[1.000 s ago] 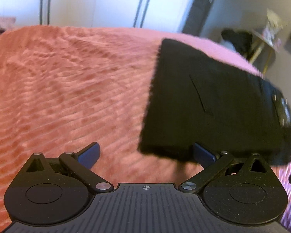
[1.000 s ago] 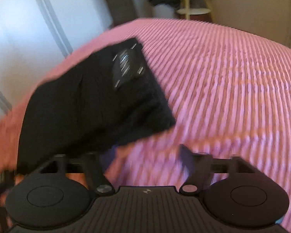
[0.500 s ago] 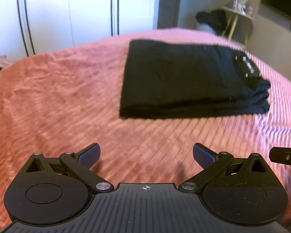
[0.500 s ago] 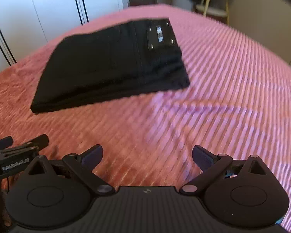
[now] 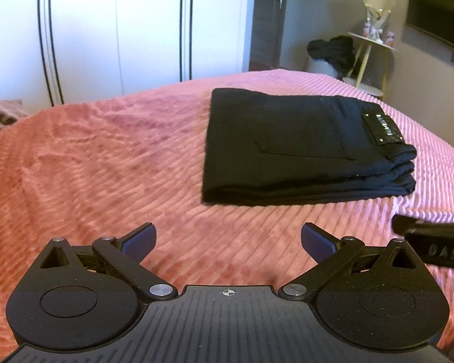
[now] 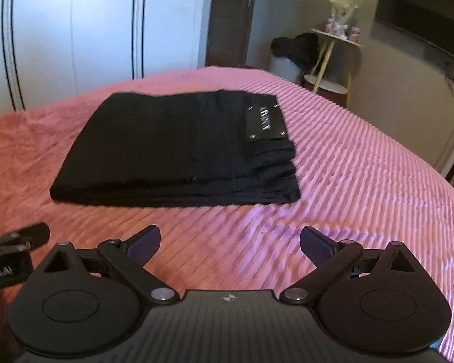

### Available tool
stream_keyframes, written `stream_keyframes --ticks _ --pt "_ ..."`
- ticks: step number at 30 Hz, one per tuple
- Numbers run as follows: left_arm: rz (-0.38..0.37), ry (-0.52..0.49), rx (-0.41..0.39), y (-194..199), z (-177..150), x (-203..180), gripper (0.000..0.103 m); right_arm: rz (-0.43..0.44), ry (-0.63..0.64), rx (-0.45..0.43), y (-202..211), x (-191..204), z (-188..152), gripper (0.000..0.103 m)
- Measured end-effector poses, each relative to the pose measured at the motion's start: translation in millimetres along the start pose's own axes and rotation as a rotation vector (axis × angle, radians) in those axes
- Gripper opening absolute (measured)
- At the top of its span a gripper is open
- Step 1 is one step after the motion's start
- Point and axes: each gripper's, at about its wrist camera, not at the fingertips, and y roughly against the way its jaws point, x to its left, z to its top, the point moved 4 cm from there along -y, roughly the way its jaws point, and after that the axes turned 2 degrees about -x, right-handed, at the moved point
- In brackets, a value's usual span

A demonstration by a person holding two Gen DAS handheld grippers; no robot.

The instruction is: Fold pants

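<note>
Neatly folded black pants (image 5: 299, 148) lie flat in stacked layers.

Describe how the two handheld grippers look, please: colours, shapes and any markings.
Both the left gripper and the right gripper are matte black, with ribbed centre bodies, round discs, silver pivot pins and dark blue fingertips. Each body carries a small white mark.
</note>
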Motion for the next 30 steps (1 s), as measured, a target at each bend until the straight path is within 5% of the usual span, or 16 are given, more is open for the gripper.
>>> stream_keyframes --ticks 30 --pt "-0.020 0.015 0.027 -11.8 -3.2 -2.3 0.103 0.005 -0.016 0.012 -4.9 -2.6 -5.6 0.099"
